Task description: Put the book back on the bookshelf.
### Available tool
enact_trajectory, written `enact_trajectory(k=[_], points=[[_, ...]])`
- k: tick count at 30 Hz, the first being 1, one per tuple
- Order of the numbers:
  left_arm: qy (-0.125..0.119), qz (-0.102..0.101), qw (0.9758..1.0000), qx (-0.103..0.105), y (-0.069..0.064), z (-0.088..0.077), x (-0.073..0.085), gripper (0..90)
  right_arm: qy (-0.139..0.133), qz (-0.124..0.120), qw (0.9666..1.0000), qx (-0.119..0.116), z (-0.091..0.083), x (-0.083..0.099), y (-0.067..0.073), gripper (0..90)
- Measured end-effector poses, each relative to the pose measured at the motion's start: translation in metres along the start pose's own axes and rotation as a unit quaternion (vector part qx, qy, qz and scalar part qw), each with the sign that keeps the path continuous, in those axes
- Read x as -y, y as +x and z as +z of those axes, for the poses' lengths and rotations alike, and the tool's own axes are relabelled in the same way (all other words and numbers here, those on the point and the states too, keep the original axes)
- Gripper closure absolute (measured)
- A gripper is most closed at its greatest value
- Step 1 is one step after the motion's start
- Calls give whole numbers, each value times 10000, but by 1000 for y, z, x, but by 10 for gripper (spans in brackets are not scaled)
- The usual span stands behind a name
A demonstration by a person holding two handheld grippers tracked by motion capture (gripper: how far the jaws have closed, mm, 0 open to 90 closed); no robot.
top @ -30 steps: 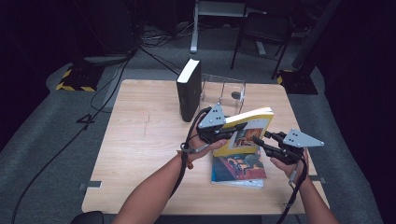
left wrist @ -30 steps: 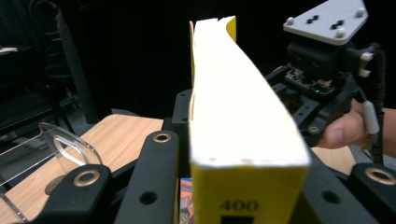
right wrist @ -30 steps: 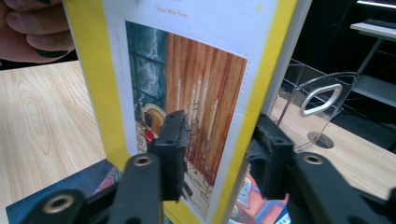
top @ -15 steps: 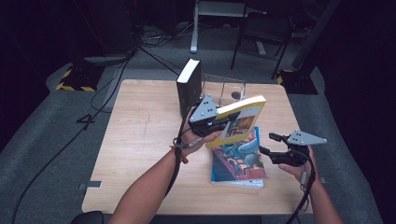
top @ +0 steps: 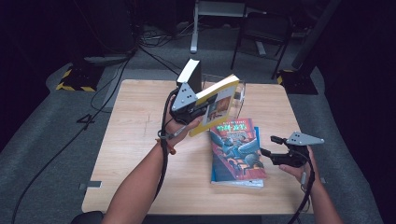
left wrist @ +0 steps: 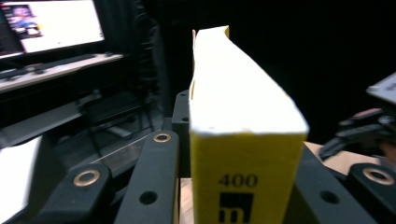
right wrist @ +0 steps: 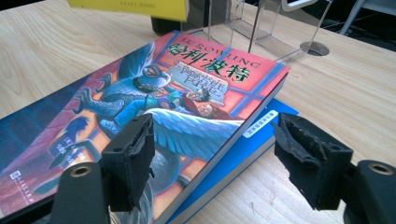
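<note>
Standing upright in clear bookstand [top: 240, 95]: one black book [top: 191, 74].

Yellow book [top: 215, 106] in left claw [top: 198, 109]

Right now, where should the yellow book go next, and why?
Probably on toward the clear stand beside the upright black book. The left hand-held gripper clamps the yellow book lifted off the table, tilted, near that stand. The right hand-held gripper is open, with nothing between its pads, beside the colourful book.
</note>
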State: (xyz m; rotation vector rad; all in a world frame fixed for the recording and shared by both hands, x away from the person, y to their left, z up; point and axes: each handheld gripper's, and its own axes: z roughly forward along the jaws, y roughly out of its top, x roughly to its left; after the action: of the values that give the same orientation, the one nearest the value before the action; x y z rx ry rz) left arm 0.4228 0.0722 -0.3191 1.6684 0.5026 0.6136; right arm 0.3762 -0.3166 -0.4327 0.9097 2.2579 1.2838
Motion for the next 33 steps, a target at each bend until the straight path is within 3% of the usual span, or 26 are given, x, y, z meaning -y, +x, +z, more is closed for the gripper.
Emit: enact_trajectory(k=[6, 10, 15, 23, 26, 33], points=[[107, -92, 9991, -397, 13, -1, 4, 742, 116, -72, 9999, 40, 4, 3, 1, 292], [174, -153, 9973, -690, 19, 1, 7, 743, 207, -120, 9997, 31, 7, 4, 3, 292], [316, -62, 9943, -1018, 21, 8, 10, 742, 272, -151, 9995, 16, 10, 6, 4, 292], [403, -152, 9922, -1169, 22, 29, 12, 742, 267, -151, 9995, 25, 10, 6, 4, 289], [514, -53, 9914, -1203, 23, 40, 13, 742, 289, -179, 9994, 55, 11, 6, 5, 289], [616, -162, 9904, -1226, 28, 57, 14, 742, 395, -357, 9985, 109, 14, 6, 9, 289]])
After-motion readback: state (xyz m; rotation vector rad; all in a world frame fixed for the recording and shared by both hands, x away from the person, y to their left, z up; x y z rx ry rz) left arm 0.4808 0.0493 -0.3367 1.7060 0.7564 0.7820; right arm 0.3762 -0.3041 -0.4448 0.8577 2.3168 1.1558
